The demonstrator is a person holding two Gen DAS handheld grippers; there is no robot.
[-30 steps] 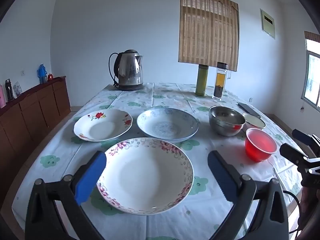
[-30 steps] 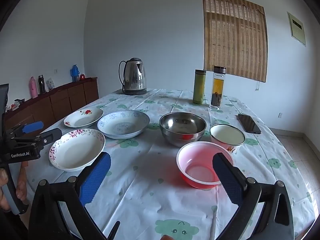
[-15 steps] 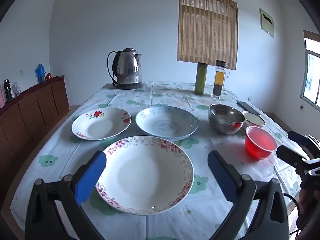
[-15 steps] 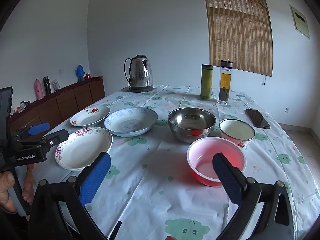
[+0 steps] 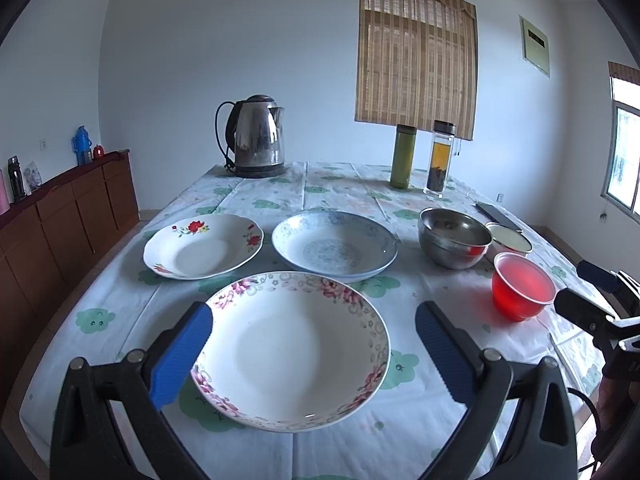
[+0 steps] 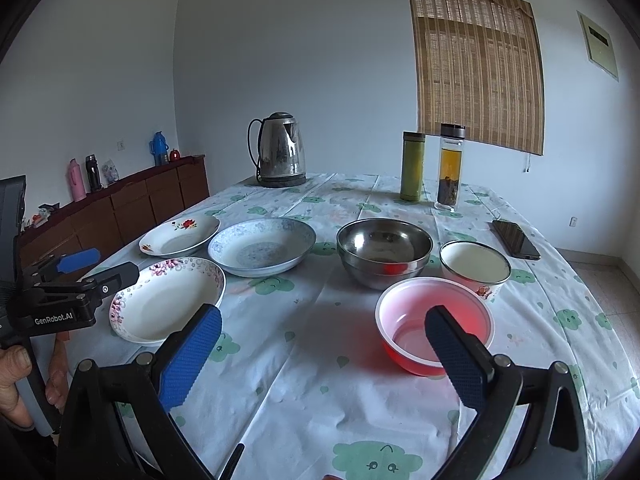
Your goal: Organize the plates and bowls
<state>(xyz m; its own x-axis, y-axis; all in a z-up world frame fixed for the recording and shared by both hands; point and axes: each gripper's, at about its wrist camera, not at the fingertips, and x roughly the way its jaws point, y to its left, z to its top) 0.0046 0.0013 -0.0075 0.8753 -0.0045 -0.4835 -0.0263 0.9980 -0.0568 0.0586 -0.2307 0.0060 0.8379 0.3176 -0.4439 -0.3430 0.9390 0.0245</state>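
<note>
Above the pink-rimmed plate (image 5: 294,354) and red bowl (image 6: 434,322), both grippers' fingers (image 5: 182,354) spread wide, grasping nothing.

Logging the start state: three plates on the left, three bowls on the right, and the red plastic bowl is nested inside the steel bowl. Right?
Not quite: the red plastic bowl sits on the tablecloth in front of the steel bowl, not inside it, as the right wrist view shows. The rest holds.
</note>
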